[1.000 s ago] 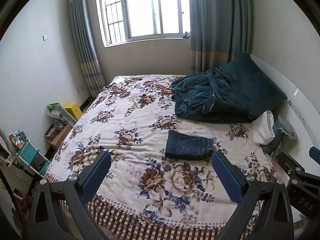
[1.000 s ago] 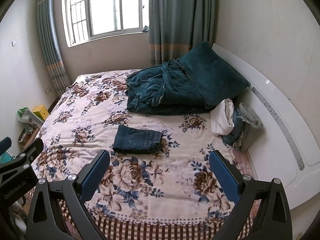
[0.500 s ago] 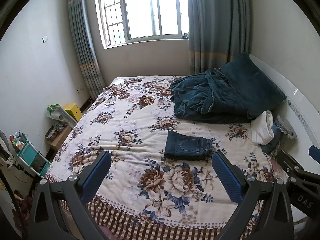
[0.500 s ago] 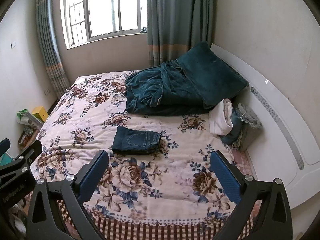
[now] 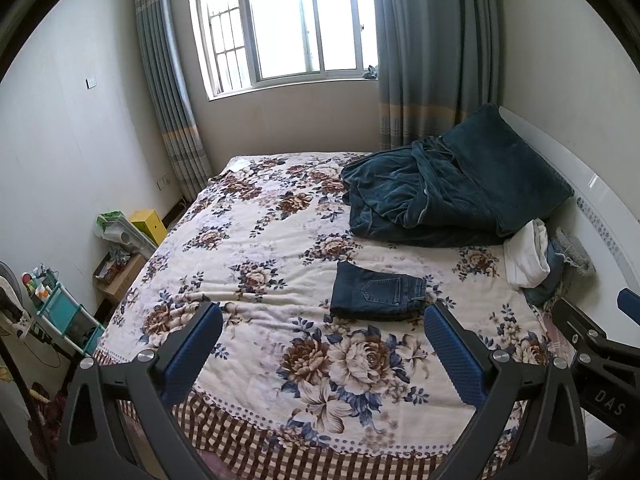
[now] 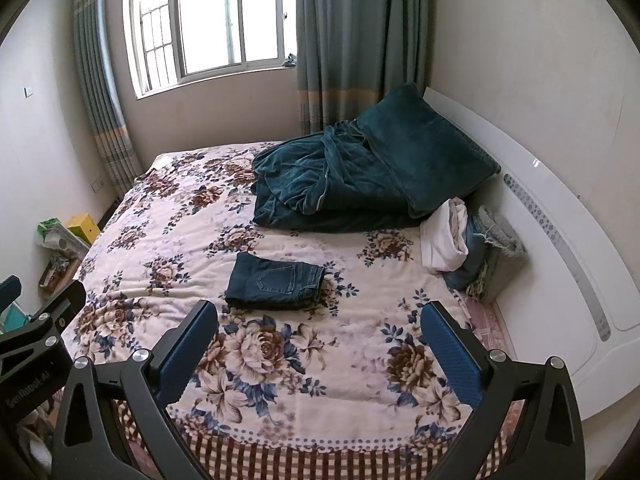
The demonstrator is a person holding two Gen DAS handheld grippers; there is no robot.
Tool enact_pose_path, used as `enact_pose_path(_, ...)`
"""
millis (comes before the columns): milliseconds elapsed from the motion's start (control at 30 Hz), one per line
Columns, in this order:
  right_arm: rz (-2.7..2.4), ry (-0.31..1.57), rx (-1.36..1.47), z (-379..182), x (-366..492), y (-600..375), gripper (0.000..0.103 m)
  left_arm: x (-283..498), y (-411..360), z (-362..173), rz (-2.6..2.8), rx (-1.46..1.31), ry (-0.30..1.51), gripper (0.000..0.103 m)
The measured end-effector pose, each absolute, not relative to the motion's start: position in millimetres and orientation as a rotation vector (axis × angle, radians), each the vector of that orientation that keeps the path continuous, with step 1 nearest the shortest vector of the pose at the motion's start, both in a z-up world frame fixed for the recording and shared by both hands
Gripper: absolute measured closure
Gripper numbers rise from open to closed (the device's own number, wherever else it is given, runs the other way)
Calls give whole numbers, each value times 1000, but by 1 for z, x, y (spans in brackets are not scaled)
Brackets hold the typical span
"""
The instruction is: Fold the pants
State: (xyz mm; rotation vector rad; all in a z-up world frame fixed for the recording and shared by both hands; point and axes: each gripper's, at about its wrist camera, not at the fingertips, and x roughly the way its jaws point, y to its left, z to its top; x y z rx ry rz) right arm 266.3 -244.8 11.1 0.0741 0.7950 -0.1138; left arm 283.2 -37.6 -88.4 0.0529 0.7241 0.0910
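Note:
Dark blue jeans (image 5: 378, 292) lie folded into a small flat rectangle on the floral bedspread (image 5: 260, 248), back pocket up; they also show in the right wrist view (image 6: 276, 282). My left gripper (image 5: 322, 316) is open and empty, held back over the foot of the bed, well short of the jeans. My right gripper (image 6: 320, 312) is open and empty, also back near the bed's front edge. Each gripper shows at the edge of the other's view.
A teal blanket (image 5: 416, 200) and teal pillow (image 5: 504, 164) lie near the white headboard (image 6: 560, 216). White and grey clothes (image 6: 452, 240) are piled at the right. A shelf and boxes (image 5: 60, 312) stand on the floor left. Window and curtains behind.
Both grippers have drawn slightly back and up from the bed; the view has widened a little. The jeans have not moved.

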Motion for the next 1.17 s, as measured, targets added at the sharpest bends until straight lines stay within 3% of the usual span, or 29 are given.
enact_pose_path(1167, -107, 798, 77, 11, 268, -247, 0, 270, -37, -85, 99, 58, 702, 0)
